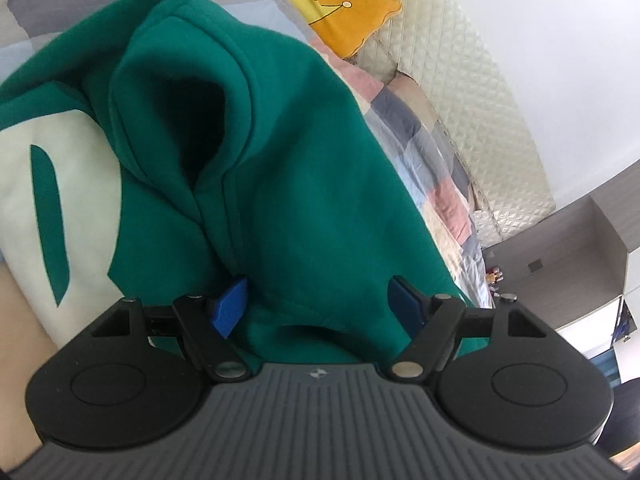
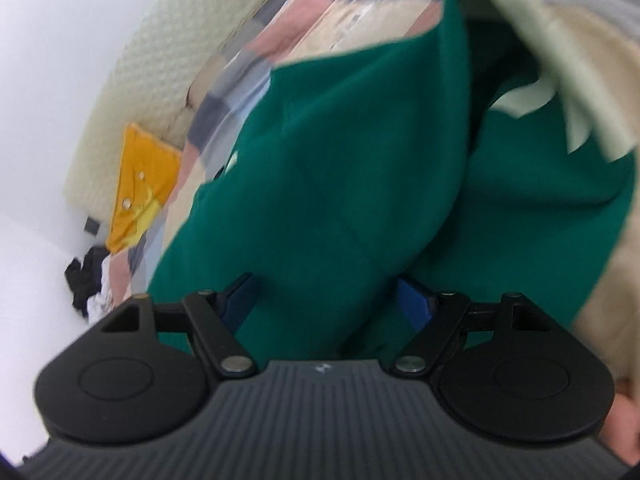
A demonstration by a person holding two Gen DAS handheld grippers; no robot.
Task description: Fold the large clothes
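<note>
One green hoodie [image 1: 304, 184] lies on the patchwork bedspread [image 1: 424, 128] (one yellow pillow [image 1: 340, 4] beyond). The left gripper [image 1: 320, 304] and right gripper [image 2: 326, 300] both stand wide, green cloth between unpressing pads.

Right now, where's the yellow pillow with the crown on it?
The yellow crown pillow lies at the head of the bed, against the quilted headboard, on the patchwork bedspread beyond the green hoodie; the right wrist view shows it far left.
</note>
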